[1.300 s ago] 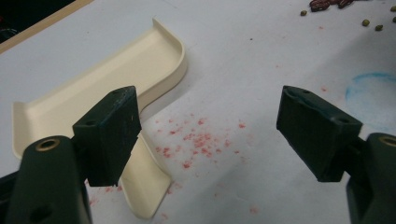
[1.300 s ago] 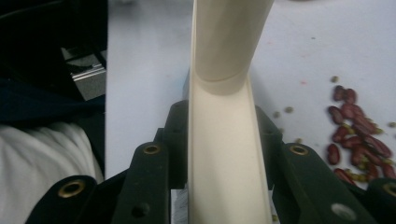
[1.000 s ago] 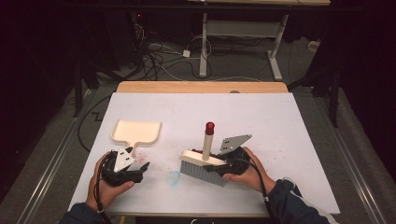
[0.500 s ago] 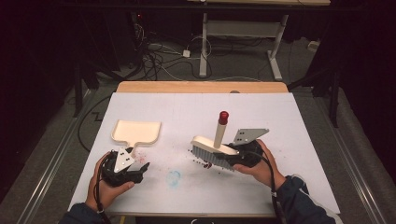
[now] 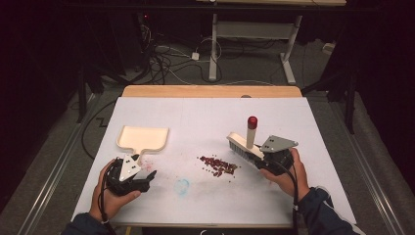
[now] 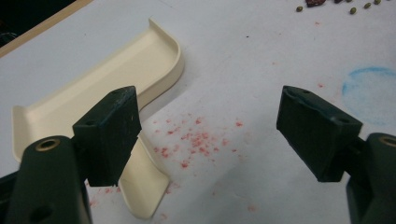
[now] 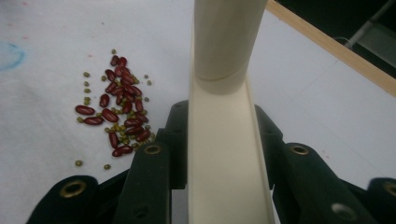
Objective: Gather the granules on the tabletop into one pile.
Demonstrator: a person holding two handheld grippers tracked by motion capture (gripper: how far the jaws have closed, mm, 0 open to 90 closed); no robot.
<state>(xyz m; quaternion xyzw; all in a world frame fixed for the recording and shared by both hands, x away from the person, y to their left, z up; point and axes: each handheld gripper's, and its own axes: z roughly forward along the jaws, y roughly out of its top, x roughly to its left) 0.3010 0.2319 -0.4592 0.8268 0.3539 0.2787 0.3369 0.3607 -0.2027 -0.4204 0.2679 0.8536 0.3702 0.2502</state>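
Note:
A cream dustpan [image 5: 143, 138] lies flat on the white table at the left, its short handle pointing toward me. My left gripper [image 5: 142, 175] rests just below that handle, open and holding nothing. In the left gripper view the dustpan [image 6: 102, 88] lies beyond the left jaw of the open gripper [image 6: 210, 135]. My right gripper [image 5: 262, 159] is shut on the cream back of a brush [image 5: 247, 139] with a red-capped handle. A pile of red beans and small green beans [image 5: 219, 165] lies just left of the bristles. From the right gripper view, the brush [image 7: 224, 93] sits clamped in the gripper [image 7: 222, 140], beans [image 7: 119, 112] to its left.
A blue smudge [image 5: 182, 186] marks the table near the front edge between my hands, and red specks [image 6: 196, 140] stain the surface beside the dustpan handle. A wooden strip [image 5: 210, 91] runs along the far table edge, with cables and a desk frame on the floor behind.
My right gripper has carried the brush to the right and slightly up, uncovering the pile of beans on the table. The left gripper and dustpan have stayed put.

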